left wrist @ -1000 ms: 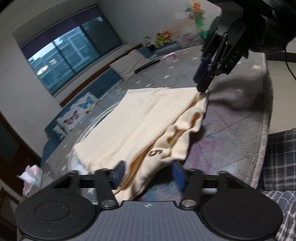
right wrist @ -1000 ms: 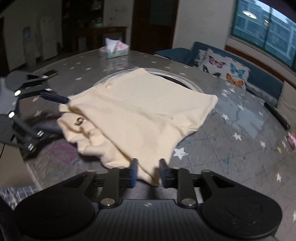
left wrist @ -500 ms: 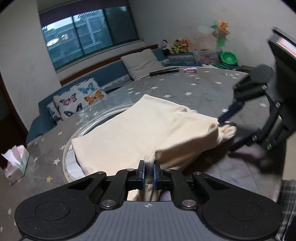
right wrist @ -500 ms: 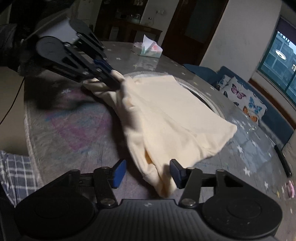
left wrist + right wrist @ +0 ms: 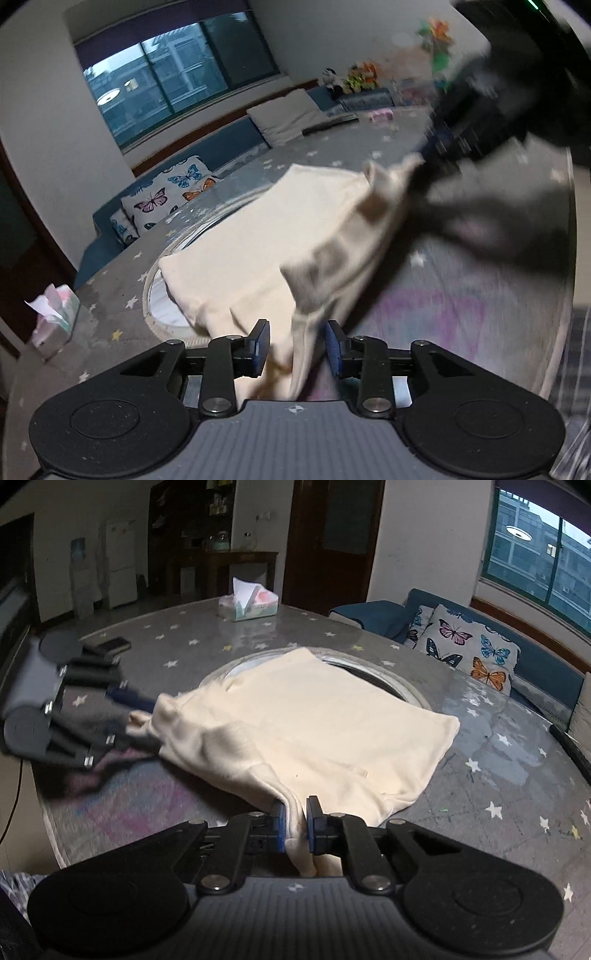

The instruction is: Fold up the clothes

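Observation:
A cream garment [image 5: 325,731] lies partly folded on the round grey star-patterned table [image 5: 517,760]; it also shows in the left wrist view [image 5: 258,251]. My right gripper [image 5: 295,825] is shut on the garment's near edge. In the left wrist view that gripper [image 5: 436,147] pinches the far corner, blurred. My left gripper [image 5: 297,350] is open, its jaws apart on either side of a hanging fold of cloth. In the right wrist view the left gripper [image 5: 136,720] is at the garment's left corner.
A tissue box [image 5: 247,605] stands at the table's far side, also in the left wrist view [image 5: 55,317]. A glass turntable ring [image 5: 399,686] lies under the garment. A dark remote [image 5: 569,746] lies at the right. A sofa with butterfly cushions [image 5: 465,642] is behind.
My left gripper has opened from shut on the cloth. My right gripper has closed on the garment's edge and lifted it.

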